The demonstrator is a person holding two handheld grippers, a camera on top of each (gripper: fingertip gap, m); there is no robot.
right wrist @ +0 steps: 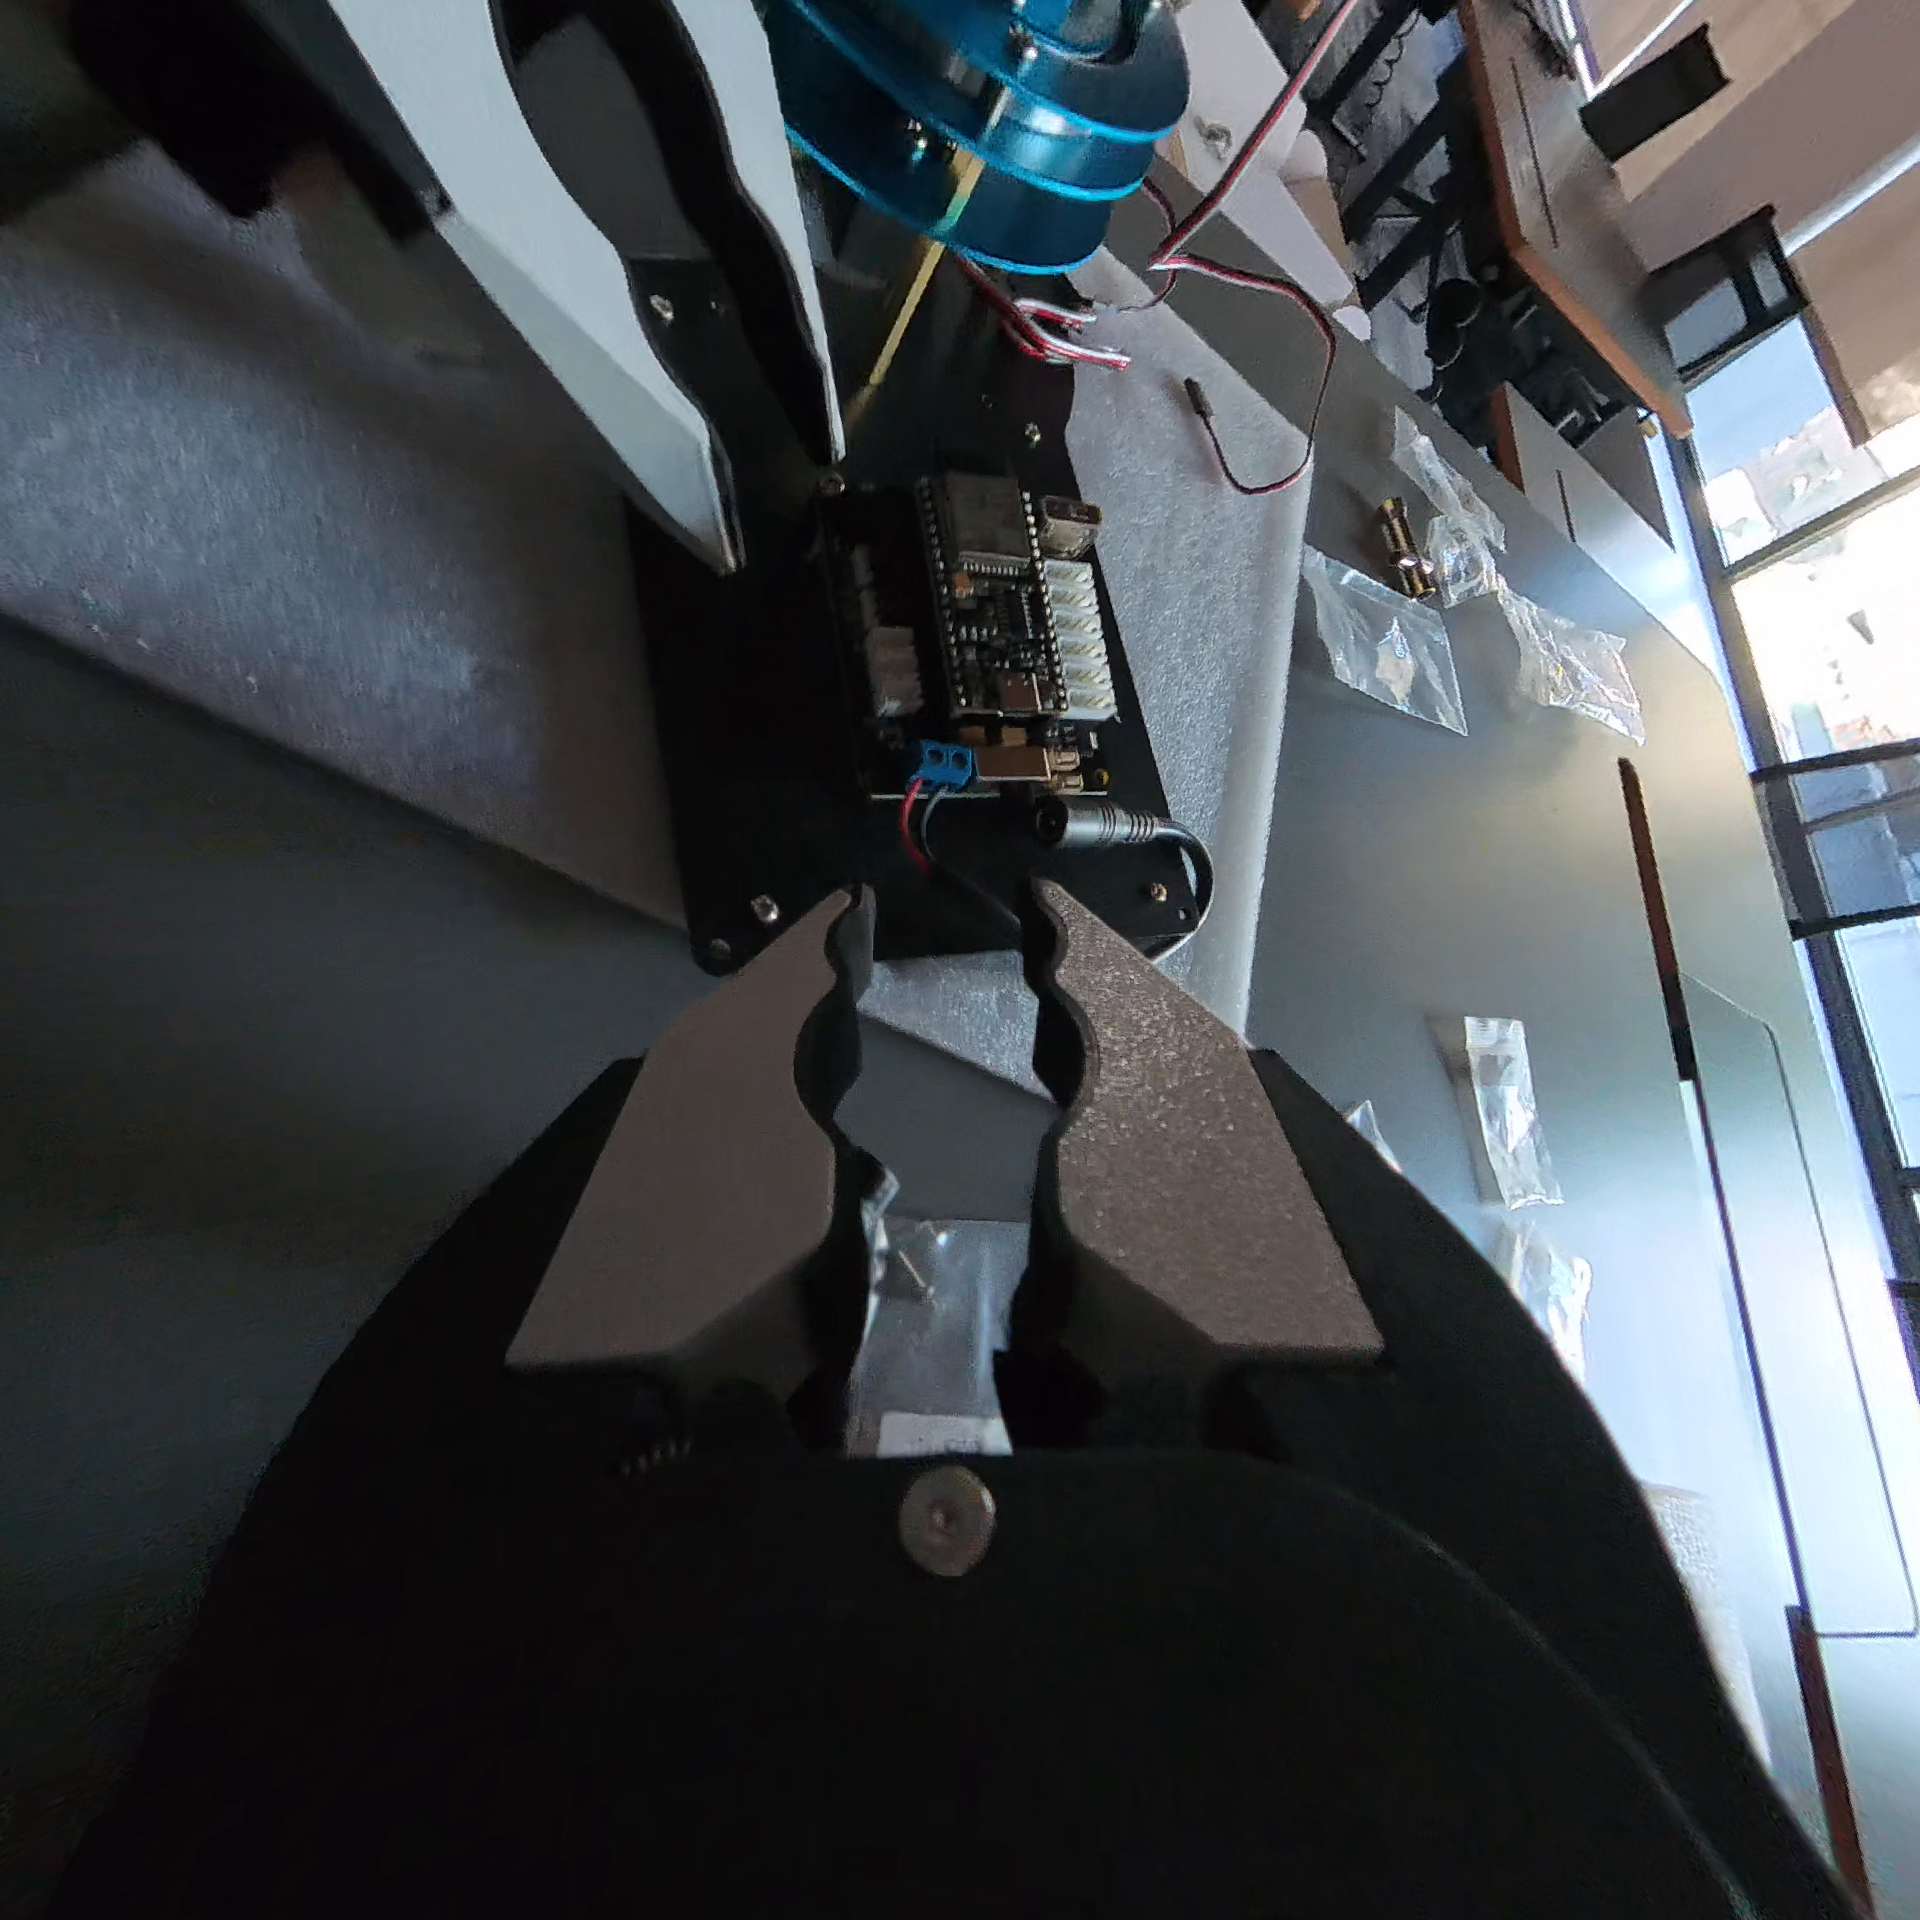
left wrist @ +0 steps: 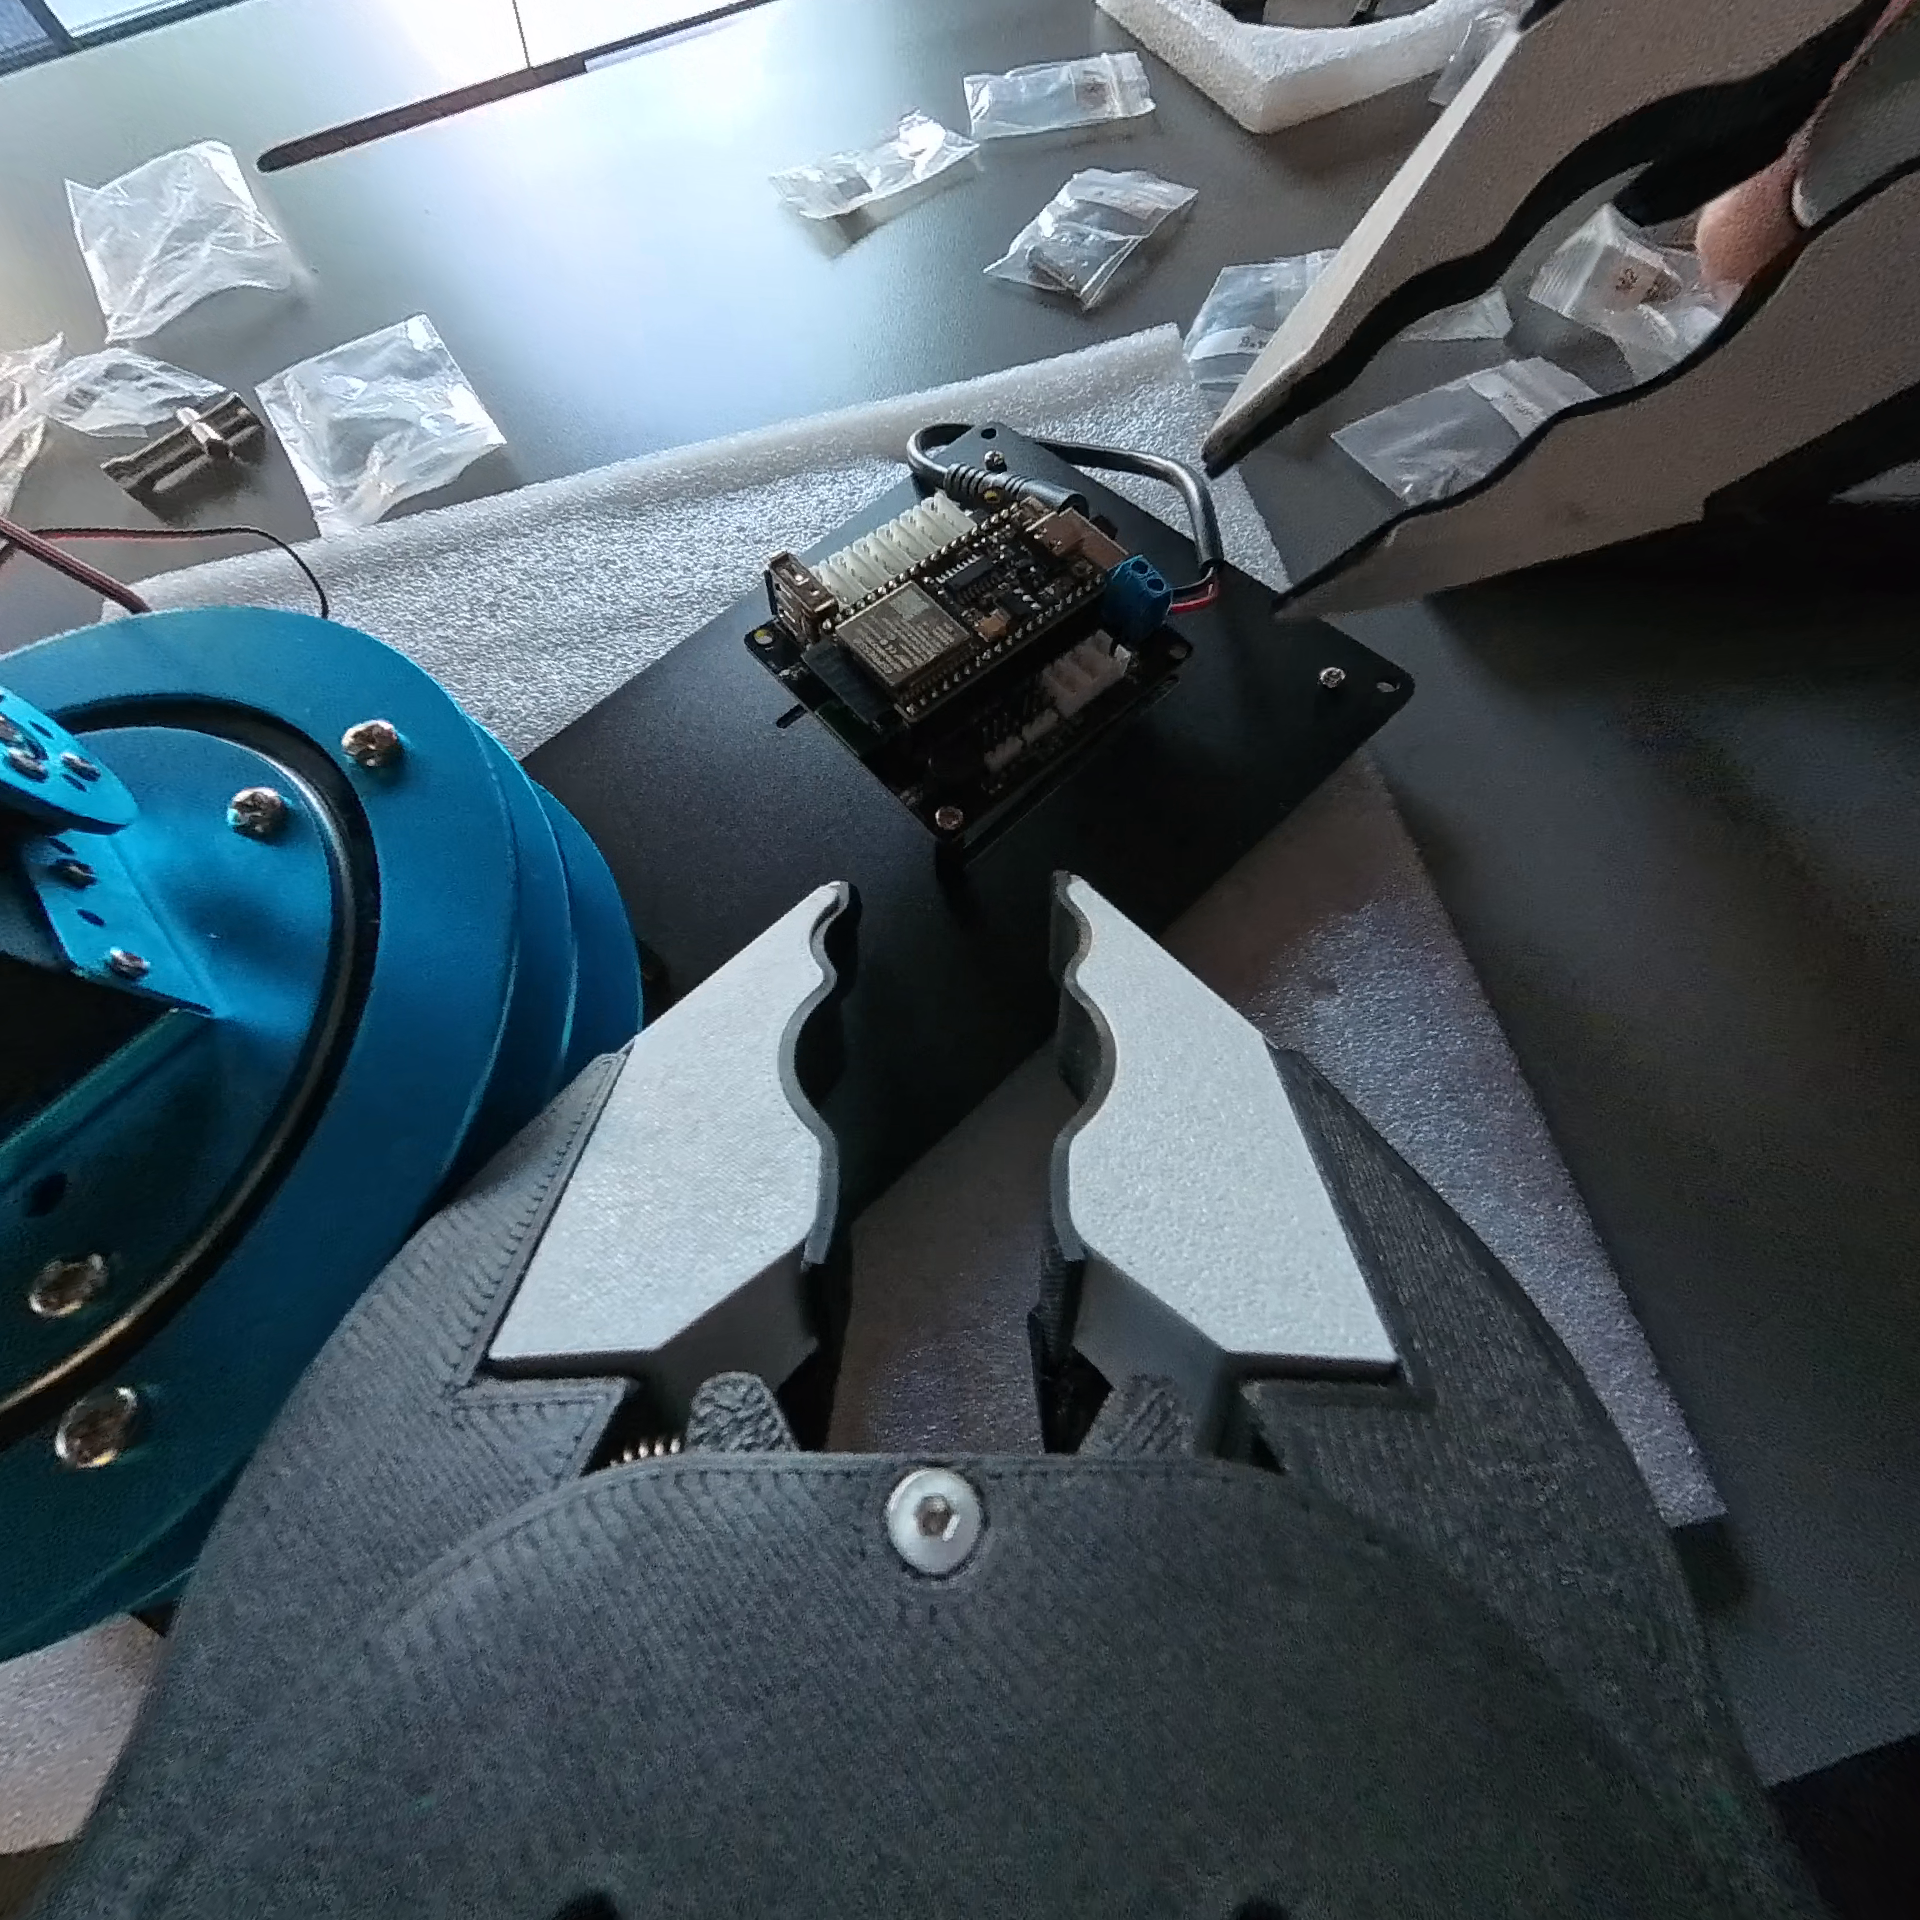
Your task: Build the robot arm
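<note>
Both your grippers hang empty with jaws apart: left gripper [left wrist: 951, 904] over the black base plate [left wrist: 727, 790], right gripper [right wrist: 945, 904] at its edge. Between them sits the microcontroller board [left wrist: 966, 634], mid-frame, foam sheet [left wrist: 623, 540] cushioning the worktop [left wrist: 582, 239].

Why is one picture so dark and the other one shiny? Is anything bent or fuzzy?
Right wrist view: bright windows sit behind the scene, so the right gripper looks nearly black. Left wrist view: light glares off the grey table, and the left gripper is evenly lit. Both views: the wide lens curves straight edges near the borders; the circuit board stays sharp.
</note>
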